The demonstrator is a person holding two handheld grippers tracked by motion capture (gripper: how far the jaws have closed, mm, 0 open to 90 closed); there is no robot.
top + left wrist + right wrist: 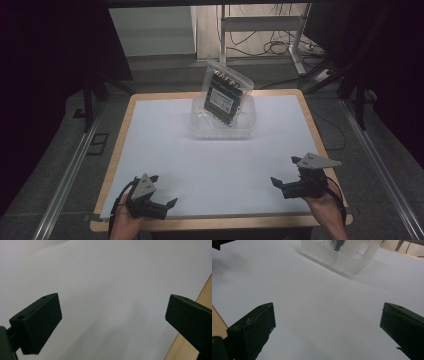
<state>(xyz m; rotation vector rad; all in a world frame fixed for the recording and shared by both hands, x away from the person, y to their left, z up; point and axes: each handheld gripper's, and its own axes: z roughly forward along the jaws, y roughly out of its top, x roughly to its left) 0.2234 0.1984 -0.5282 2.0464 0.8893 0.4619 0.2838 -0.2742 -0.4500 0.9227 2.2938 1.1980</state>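
Note:
A clear plastic bag (227, 95) holding a flat black item with a label stands tilted inside a clear plastic tub (224, 129) at the far middle of the white sheet. The tub's near wall (342, 258) reaches into the top of the right gripper view. My left gripper (165, 191) rests at the near left corner, jaws wide open over bare white sheet (112, 290). Held at the near right, my right gripper (283, 171) is open too, jaws apart and pointing toward the tub. Nothing lies between either pair of jaws.
The white sheet (210, 155) covers most of a wooden table (225, 222) whose edge shows all around. Metal rails (65, 175) run along the floor on both sides. Desk legs and cables (270, 45) sit beyond the table's far edge.

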